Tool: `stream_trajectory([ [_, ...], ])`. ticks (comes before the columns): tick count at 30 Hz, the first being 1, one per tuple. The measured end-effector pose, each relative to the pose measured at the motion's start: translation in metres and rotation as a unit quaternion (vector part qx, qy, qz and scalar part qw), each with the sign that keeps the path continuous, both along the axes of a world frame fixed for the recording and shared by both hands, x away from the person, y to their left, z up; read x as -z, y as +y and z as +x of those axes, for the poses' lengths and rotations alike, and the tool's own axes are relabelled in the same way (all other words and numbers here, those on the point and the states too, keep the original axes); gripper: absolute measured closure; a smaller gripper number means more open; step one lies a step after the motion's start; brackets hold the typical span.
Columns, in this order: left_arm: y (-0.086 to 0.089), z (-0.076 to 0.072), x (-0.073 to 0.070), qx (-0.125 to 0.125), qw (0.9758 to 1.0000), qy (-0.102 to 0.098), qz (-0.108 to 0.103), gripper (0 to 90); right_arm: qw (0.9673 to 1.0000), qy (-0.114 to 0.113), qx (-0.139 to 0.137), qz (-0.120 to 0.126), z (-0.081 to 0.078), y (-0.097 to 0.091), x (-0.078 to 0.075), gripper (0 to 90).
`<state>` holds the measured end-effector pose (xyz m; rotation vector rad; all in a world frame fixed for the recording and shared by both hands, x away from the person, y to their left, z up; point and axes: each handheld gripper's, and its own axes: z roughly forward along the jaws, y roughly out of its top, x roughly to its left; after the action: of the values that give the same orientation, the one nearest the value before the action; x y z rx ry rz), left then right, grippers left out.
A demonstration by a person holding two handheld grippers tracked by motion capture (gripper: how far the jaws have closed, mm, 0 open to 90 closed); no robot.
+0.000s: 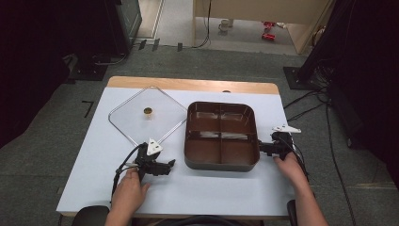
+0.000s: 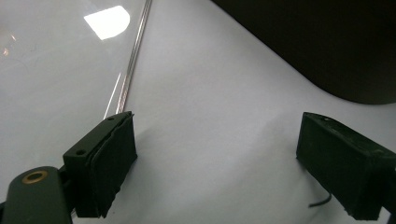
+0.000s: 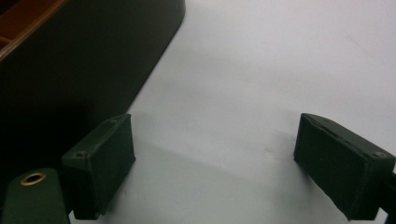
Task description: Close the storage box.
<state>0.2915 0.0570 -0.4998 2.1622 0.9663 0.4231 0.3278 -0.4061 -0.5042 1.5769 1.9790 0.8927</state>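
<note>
Left tongs [image 1: 165, 165]: jaws wide apart, empty, low over the white table [image 1: 211, 188].
Right tongs [image 1: 265, 147]: jaws wide apart, empty.
Tray [image 1: 221, 135]: brown, four compartments, lying between the two tongs, its right wall just beside the right pair.
Lid [image 1: 147, 113]: clear, square, small brass knob [image 1: 147, 111]; beyond the left tongs, its near rim close by.
Handling: tray likely stiff, light; grip its walls. Lid probably slick, fragile; take the knob.
Count: one tray, one lid.

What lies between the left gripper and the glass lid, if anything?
Nothing visible does. The left gripper is open just off the near corner of the glass lid, with bare table between them. In the left gripper view the lid's edge runs just past one jaw. The brown tray sits to the side.
</note>
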Motion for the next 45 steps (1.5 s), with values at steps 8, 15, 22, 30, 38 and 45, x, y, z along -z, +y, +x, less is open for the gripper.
stream_trajectory([
  [8, 0.0003, 0.0005, 0.0001, -0.001, 1.0000, 0.002, -0.002, 11.8, 1.0000, 0.000, 0.000, 0.000, 0.0000, 0.0000, 0.0000, 11.9],
  [15, 0.0002, 0.0004, 0.0000, -0.001, 1.0000, 0.002, -0.001, 11.8, 1.0000, 0.000, 0.000, 0.002, 0.0001, -0.0005, -0.0001, 11.9],
  [22, 0.0002, 0.0004, 0.0000, -0.001, 1.0000, 0.002, -0.001, 11.8, 1.0000, 0.000, 0.000, 0.000, 0.0001, -0.0002, 0.0000, 11.9],
  [30, 0.0001, 0.0004, 0.0000, -0.001, 1.0000, 0.002, -0.001, 11.8, 1.0000, 0.000, 0.000, 0.000, 0.0001, -0.0001, 0.0000, 11.9],
  [38, 0.0000, 0.0005, -0.0001, -0.001, 1.0000, 0.002, 0.000, 11.7, 1.0000, 0.001, 0.000, -0.001, 0.0001, 0.0001, -0.0001, 12.0],
  [45, -0.0013, 0.0002, -0.0003, -0.007, 1.0000, 0.004, 0.001, 11.7, 1.0000, 0.001, 0.000, -0.001, 0.0002, 0.0000, -0.0001, 11.9],
])
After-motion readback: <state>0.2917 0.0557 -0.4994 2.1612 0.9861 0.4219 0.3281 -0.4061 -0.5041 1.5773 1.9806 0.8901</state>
